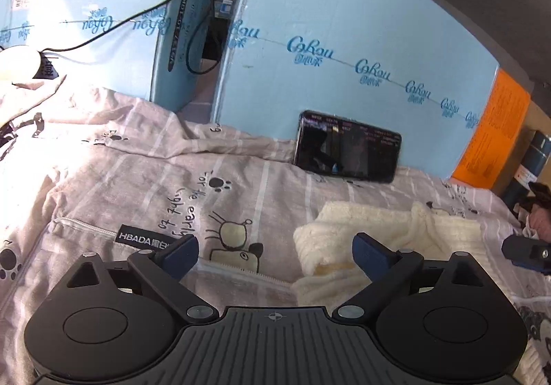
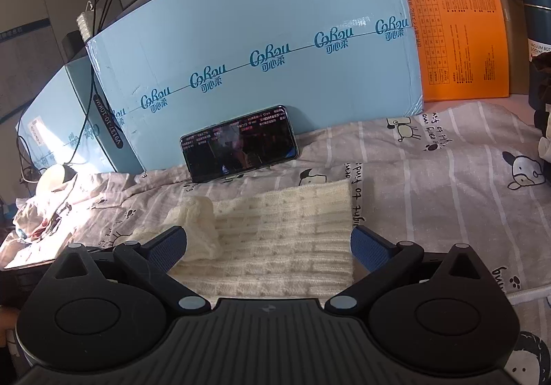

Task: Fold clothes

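Sweater [image 2: 275, 230] count: one, cream knit, folded flat on the printed bedsheet [image 2: 447, 185]. Two grippers: left gripper [image 1: 275, 252] just left of the sweater, fingers spread wide, nothing between; right gripper [image 2: 268, 247] right over it, fingers apart, straddling the knit without pinching. Two blue boxes [image 2: 258, 51] behind the sweater, one phone [image 2: 239, 144] propped against them. Plenty of bare sheet right of the sweater; dark flask [image 2: 537, 33] far right.

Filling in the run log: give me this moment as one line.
left gripper: open, empty | right gripper: open, over sweater | sweater: on bedsheet
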Action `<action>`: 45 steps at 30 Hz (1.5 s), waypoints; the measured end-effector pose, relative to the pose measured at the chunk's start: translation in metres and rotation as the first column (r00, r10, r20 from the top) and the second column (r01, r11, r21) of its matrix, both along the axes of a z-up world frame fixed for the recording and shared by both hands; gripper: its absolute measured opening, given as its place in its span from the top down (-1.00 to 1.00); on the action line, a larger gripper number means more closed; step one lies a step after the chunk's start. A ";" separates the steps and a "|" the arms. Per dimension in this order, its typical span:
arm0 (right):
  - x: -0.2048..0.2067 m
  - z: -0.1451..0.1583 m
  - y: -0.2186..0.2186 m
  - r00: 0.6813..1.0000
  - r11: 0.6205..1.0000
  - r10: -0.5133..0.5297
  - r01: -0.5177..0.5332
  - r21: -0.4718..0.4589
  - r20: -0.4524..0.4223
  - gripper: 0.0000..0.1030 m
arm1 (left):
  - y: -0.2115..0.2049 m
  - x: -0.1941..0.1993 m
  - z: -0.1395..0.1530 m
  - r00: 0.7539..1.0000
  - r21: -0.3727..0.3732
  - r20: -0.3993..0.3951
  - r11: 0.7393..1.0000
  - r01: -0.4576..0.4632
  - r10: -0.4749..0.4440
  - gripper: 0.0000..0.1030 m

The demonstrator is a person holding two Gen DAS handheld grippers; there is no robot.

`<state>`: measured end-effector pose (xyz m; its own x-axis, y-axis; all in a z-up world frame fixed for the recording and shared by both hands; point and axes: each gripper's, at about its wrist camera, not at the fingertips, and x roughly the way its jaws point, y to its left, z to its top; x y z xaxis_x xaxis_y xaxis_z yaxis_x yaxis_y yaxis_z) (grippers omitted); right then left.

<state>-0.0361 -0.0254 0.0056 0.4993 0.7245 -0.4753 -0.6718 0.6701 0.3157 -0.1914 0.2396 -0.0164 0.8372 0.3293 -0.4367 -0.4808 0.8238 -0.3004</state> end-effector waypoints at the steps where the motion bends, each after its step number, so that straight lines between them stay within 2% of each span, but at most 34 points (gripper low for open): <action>1: 0.000 0.001 -0.001 1.000 1.000 0.002 -0.002 0.003 0.005 -0.99 | -0.001 -0.007 0.005 0.999 0.003 0.050 1.000 -0.005 0.005 -0.89; 3: -0.001 0.003 -0.003 1.000 1.000 0.010 -0.010 0.007 0.015 -0.99 | -0.007 -0.025 0.019 0.987 0.034 0.163 0.999 0.006 -0.011 -0.90; 5: -0.002 0.005 -0.005 0.999 1.000 0.020 -0.020 0.012 0.026 -0.99 | -0.021 -0.047 0.032 0.963 0.099 0.265 0.995 0.029 -0.054 -0.92; 6: -0.003 0.006 -0.006 0.999 1.000 0.027 -0.028 0.015 0.031 -0.99 | -0.031 -0.058 0.037 0.951 0.145 0.297 0.989 0.038 -0.081 -0.99; 8: -0.005 0.008 -0.008 0.998 0.998 0.051 -0.052 0.032 0.038 -0.99 | -0.053 -0.083 0.046 0.926 0.252 0.348 0.966 0.056 -0.144 -1.00; 9: -0.007 0.010 -0.010 0.995 0.994 0.085 -0.088 0.059 0.042 -0.99 | -0.062 -0.093 0.049 0.922 0.294 0.349 0.954 0.059 -0.165 -1.00; 11: -0.013 0.012 -0.014 0.982 0.974 0.180 -0.185 0.127 0.051 -1.00 | -0.083 -0.114 0.052 0.927 0.375 0.323 0.925 0.058 -0.189 -1.00; 14: -0.025 0.015 -0.018 0.938 0.912 0.337 -0.346 0.222 0.079 -1.00 | -0.109 -0.146 0.051 0.931 0.479 0.293 0.876 0.052 -0.216 -1.00; 19: -0.065 0.017 -0.017 0.874 0.866 0.437 -0.473 0.164 0.211 -1.00 | -0.130 -0.187 0.043 0.948 0.524 0.230 0.849 0.071 -0.221 -1.00; 21: -0.080 0.019 -0.026 0.841 0.830 0.484 -0.529 0.177 0.241 -1.00 | -0.135 -0.200 0.038 0.947 0.526 0.175 0.839 0.141 -0.269 -1.00; 22: -0.089 0.020 -0.033 0.817 0.802 0.514 -0.566 0.192 0.260 -1.00 | -0.137 -0.204 0.035 0.943 0.526 0.146 0.831 0.181 -0.298 -1.00; 24: -0.104 0.023 -0.047 0.775 0.756 0.557 -0.622 0.203 0.298 -1.00 | -0.146 -0.208 0.027 0.921 0.530 0.060 0.794 0.298 -0.386 -1.00; 26: -0.121 0.023 -0.067 0.752 0.743 0.566 -0.642 0.187 0.338 -1.00 | -0.154 -0.208 0.020 0.884 0.528 -0.025 0.745 0.409 -0.467 -1.00; 29: -0.137 0.017 -0.090 0.751 0.759 0.565 -0.635 0.142 0.343 -1.00 | -0.171 -0.205 0.008 0.823 0.530 -0.134 0.661 0.530 -0.552 -1.00; 31: -0.144 0.008 -0.104 0.759 0.771 0.569 -0.627 0.115 0.317 -1.00 | -0.178 -0.202 0.001 0.798 0.530 -0.176 0.627 0.570 -0.576 -1.00; 33: -0.150 -0.005 -0.118 0.767 0.776 0.584 -0.623 0.095 0.266 -1.00 | -0.184 -0.196 -0.007 0.785 0.528 -0.223 0.606 0.595 -0.577 -1.00; 36: -0.163 -0.023 -0.135 0.792 0.806 0.575 -0.591 0.024 0.208 -1.00 | -0.195 -0.188 -0.022 0.784 0.544 -0.314 0.575 0.610 -0.535 -1.00; 38: -0.171 -0.031 -0.143 0.813 0.835 0.545 -0.549 -0.042 0.202 -1.00 | -0.197 -0.187 -0.025 0.791 0.564 -0.315 0.567 0.601 -0.525 -1.00; 40: -0.176 -0.035 -0.149 0.828 0.857 0.515 -0.504 -0.108 0.221 -1.00 | -0.196 -0.184 -0.024 0.803 0.577 -0.303 0.572 0.583 -0.513 -1.00; 43: -0.177 -0.038 -0.153 0.851 0.887 0.458 -0.415 -0.203 0.259 -1.00 | -0.192 -0.179 -0.027 0.838 0.614 -0.297 0.580 0.535 -0.458 -1.00; 45: -0.175 -0.041 -0.153 0.855 0.892 0.436 -0.371 -0.258 0.280 -1.00 | -0.189 -0.178 -0.027 0.846 0.611 -0.277 0.596 0.521 -0.456 -1.00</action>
